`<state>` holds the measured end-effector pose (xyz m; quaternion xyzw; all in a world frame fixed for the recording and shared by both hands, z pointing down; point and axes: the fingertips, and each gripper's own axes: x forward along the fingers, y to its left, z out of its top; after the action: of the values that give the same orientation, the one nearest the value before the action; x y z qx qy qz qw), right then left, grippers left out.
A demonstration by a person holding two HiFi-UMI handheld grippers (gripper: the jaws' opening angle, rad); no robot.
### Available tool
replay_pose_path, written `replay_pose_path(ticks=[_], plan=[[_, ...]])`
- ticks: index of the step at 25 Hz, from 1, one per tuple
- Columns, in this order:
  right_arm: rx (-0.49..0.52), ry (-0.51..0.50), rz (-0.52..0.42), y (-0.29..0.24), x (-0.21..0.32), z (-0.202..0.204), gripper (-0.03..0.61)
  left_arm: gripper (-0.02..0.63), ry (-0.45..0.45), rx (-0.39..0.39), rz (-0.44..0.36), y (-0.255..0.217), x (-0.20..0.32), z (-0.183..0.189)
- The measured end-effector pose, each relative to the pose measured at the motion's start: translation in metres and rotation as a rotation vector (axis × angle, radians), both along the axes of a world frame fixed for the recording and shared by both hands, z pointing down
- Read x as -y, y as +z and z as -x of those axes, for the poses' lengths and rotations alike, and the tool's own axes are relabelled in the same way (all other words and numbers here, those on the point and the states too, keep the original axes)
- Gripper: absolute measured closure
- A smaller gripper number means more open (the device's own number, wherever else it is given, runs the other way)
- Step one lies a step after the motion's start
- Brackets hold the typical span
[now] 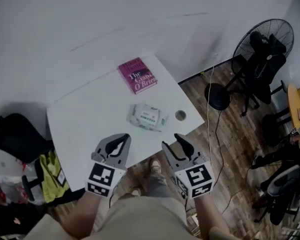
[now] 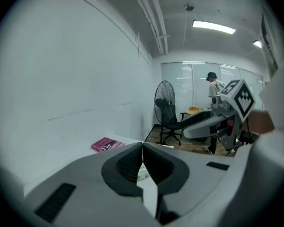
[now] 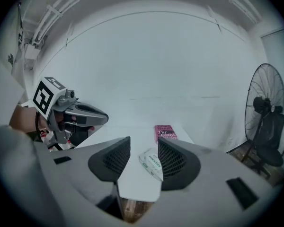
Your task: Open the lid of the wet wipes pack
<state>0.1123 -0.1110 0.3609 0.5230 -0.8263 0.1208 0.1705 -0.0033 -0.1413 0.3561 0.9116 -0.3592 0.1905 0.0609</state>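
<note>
The white wet wipes pack (image 1: 147, 117) lies flat in the middle of the white table (image 1: 85, 124), its lid down. Both grippers hover over the table's near edge, short of the pack and touching nothing. My left gripper (image 1: 124, 139) is shut and empty, its pads meeting at the tips (image 2: 142, 148). My right gripper (image 1: 176, 144) stands open, and in the right gripper view the wet wipes pack (image 3: 151, 162) shows through the gap between its jaws, further ahead. Only a sliver of the pack (image 2: 142, 174) shows below the left jaws.
A pink book (image 1: 136, 75) lies at the table's far corner. A round cable hole (image 1: 180, 115) sits right of the pack. A standing fan (image 1: 262, 54), office chairs and a floor cable (image 1: 210, 129) are to the right. Dark bags (image 1: 15, 134) crowd the left side.
</note>
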Motion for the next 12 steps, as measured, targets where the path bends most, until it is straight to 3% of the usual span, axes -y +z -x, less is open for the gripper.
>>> replay_pose_path(ticks=[4,9,12], plan=[[-0.035,-0.061,0.039,0.026,0.056,-0.011,0.396,0.592,-0.047,0.066,0.047,0.028,0.044,-0.017],[-0.053,-0.216,0.156,0.074,0.101,-0.009,0.396,0.592,-0.111,0.188,0.106,0.073,0.086,-0.03],[-0.089,-0.307,0.219,0.106,0.113,-0.005,0.396,0.592,-0.142,0.213,0.171,0.101,0.1,-0.034]])
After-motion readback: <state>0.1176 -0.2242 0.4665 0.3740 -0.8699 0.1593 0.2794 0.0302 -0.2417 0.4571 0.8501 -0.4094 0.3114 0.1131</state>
